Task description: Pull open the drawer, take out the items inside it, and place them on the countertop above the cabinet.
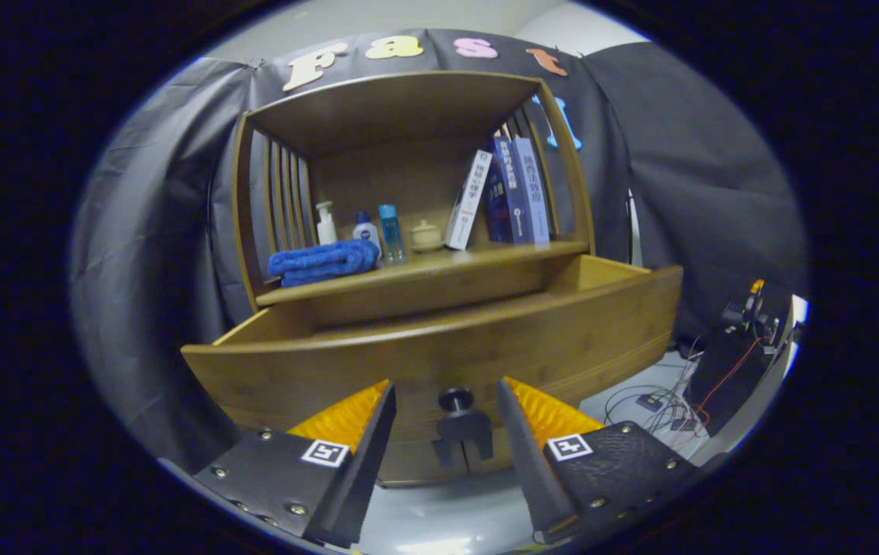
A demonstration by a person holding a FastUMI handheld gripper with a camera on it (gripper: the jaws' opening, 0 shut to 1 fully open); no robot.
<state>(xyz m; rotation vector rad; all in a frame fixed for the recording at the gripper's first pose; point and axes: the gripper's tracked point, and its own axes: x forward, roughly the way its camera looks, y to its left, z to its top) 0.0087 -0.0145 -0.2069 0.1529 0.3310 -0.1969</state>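
The tongs stand apart, empty, the drawer knob between their tips at twelve o'clock; the pulled-out drawer's interior lies above, unseen.

Folded blue towel, bottles, leaning books, cables.

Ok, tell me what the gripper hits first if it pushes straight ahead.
Most likely the drawer's knob, which sits between the open fingers of the gripper; just behind it is the drawer front. Depth is hard to judge.

Black cloth wall, pale floor
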